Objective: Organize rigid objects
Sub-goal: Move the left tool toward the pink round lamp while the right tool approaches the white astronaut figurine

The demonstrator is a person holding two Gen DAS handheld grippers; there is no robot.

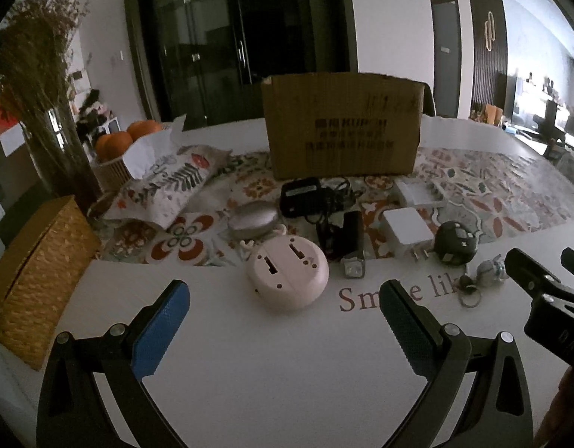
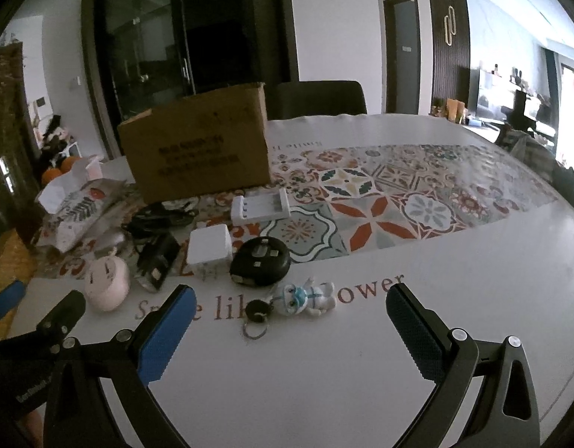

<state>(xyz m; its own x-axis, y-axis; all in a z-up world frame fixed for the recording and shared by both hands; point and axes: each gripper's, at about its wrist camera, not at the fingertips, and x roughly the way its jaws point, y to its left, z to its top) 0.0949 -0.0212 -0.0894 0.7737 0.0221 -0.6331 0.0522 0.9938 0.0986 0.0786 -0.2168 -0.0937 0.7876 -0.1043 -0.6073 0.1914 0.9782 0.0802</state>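
My left gripper (image 1: 285, 298) is open and empty, just in front of a pink round device (image 1: 288, 275). Behind it lie a grey oval case (image 1: 253, 219), a black adapter with cables (image 1: 305, 196), a small black flashlight (image 1: 352, 246), a white plug cube (image 1: 408, 231), a black round tape measure (image 1: 456, 242) and a white battery charger (image 1: 419, 191). My right gripper (image 2: 290, 308) is open and empty, just in front of a white figure keychain (image 2: 303, 298). The tape measure (image 2: 260, 260) and plug cube (image 2: 209, 244) lie behind it. A cardboard box (image 1: 343, 128) stands at the back.
A woven tissue box (image 1: 33, 280) sits at the left, with a patterned pouch (image 1: 174, 183), a basket of oranges (image 1: 126, 142) and a vase of dried flowers (image 1: 44, 112) behind it. A dark chair (image 2: 320, 99) stands behind the table. The patterned table mat (image 2: 417, 194) runs to the right.
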